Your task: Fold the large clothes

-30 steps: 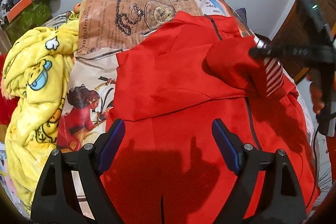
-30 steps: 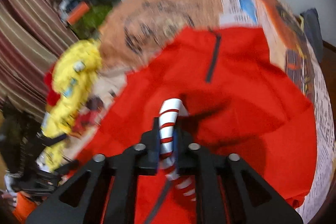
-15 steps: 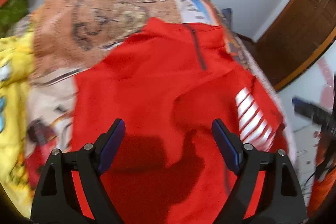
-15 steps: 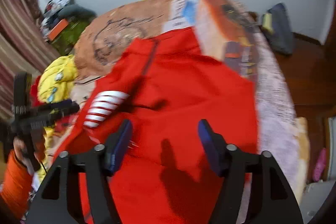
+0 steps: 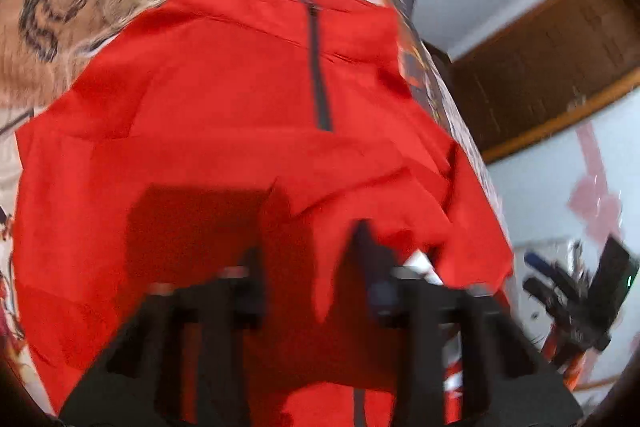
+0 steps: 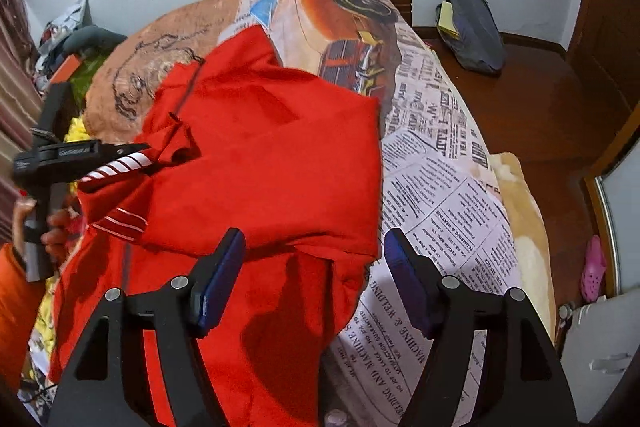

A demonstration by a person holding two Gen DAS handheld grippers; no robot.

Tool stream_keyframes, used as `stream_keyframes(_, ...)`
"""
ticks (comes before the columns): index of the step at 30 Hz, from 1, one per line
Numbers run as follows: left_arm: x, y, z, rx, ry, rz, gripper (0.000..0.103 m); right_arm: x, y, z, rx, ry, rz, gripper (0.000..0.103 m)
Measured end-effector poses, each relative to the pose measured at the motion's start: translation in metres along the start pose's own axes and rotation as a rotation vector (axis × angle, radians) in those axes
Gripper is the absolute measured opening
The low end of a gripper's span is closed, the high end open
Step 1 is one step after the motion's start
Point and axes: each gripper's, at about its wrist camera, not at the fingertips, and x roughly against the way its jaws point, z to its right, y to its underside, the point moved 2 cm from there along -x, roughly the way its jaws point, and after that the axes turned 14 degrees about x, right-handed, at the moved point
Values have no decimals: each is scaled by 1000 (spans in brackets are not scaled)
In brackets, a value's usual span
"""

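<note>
A red zip-neck jacket (image 5: 240, 107) lies spread on the bed, with its sleeves folded in over the body (image 6: 280, 155). My left gripper (image 5: 308, 259) is blurred and its jaws are closing, with a ridge of red fabric between them. In the right wrist view the left gripper (image 6: 146, 149) pinches the sleeve just beside its red-and-white striped cuff (image 6: 120, 163). A second striped cuff (image 6: 124, 221) lies lower on the jacket. My right gripper (image 6: 312, 267) stands open above the jacket's right lower edge, touching nothing.
The bed carries a newspaper-print cover (image 6: 440, 187) that drops off to a wooden floor on the right. A yellow blanket (image 6: 76, 125) is bunched at the left. A dark bag (image 6: 472, 27) and a pink slipper (image 6: 592, 267) lie on the floor. A hand (image 6: 52, 223) holds the left gripper.
The right gripper let go of the striped cuff, opened and swung right to the jacket's edge. The left gripper moved right and down and closed on the sleeve by the cuff.
</note>
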Motion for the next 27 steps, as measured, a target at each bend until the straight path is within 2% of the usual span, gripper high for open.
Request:
stream_keyframes(1,4,3,6,-32,-20,19,10,-2,1,0,6,7,-5,68)
stream_keyframes(3,21,10,21,-107,-62,87,7,-7,1,-6,27,10,-11,68)
stream_keyframes(6,62,14,37,-154,-55,206,7,-14,-1,-15,72,16,-20,68)
stream_keyframes(10,124,15,44,-172,-85,416,7,-25,-7,-28,138,42,-32,68)
stream_keyframes(11,135,14,45,-177,-103,461,7,-28,-8,-30,146,45,-32,68)
stream_keyframes(13,158,18,40,-181,-192,578,7,-34,-12,-33,156,67,-43,68)
stream_keyframes(15,169,24,30,-162,-268,637,8,-40,-13,-32,151,80,-51,68)
stream_keyframes(18,163,28,8,-141,-330,619,10,-48,-16,-29,125,80,-58,68)
stream_keyframes(19,157,29,-2,-136,-363,604,15,-51,-17,-28,118,85,-66,68)
stream_keyframes(22,137,34,-38,-108,-440,540,21,-57,-16,-27,104,95,-81,70)
stream_keyframes(24,122,39,-66,-70,-437,477,24,-58,-13,-25,89,86,-84,72)
stream_keyframes(27,105,49,-106,-3,-431,378,40,-59,-7,-18,42,34,-92,73)
